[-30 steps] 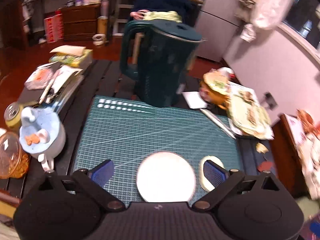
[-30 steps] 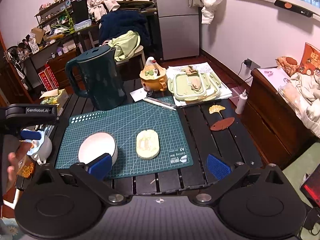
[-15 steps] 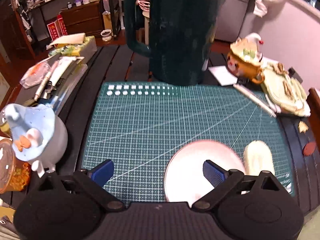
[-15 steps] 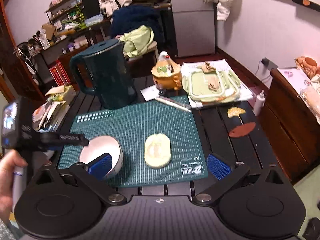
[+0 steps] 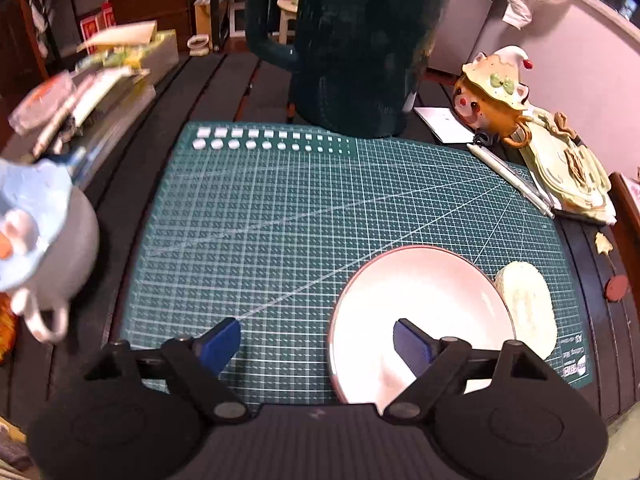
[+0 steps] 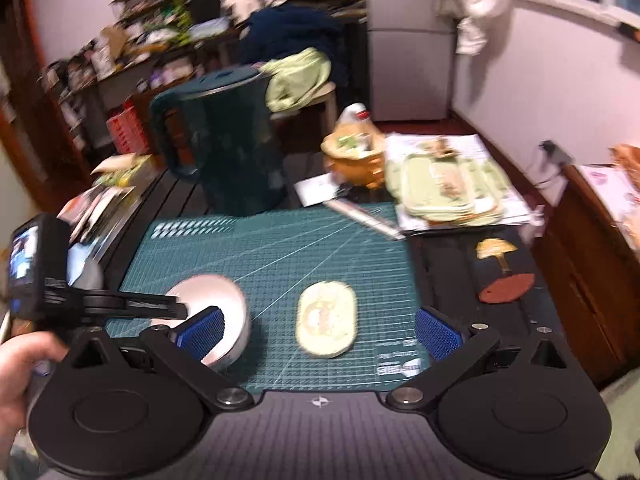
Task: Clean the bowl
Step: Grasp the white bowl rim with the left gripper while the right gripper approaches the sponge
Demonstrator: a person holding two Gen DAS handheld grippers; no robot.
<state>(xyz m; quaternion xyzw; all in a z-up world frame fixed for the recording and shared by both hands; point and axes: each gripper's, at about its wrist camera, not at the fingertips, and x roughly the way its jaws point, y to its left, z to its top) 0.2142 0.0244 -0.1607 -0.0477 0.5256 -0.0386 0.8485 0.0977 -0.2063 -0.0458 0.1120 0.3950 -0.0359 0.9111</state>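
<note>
We note white bowl (image 5: pixel 420 312) rim between left gripper (image 5: pixel 316 344) fingers, jaws closing, not yet gripping, right gripper (image 6: pixel 318 332) wide open, empty.

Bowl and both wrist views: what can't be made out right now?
- Bowl, left wrist view: near rim hidden by the left claw; whether a pad touches it is unclear.
- Bowl, right wrist view: partly covered by both claws; inside not visible.
- Sponge, right wrist view: motion blur smears its surface.
- Dark green kettle, left wrist view: top cut off by the frame edge.
- Right claw: open, nothing between its pads.
</note>
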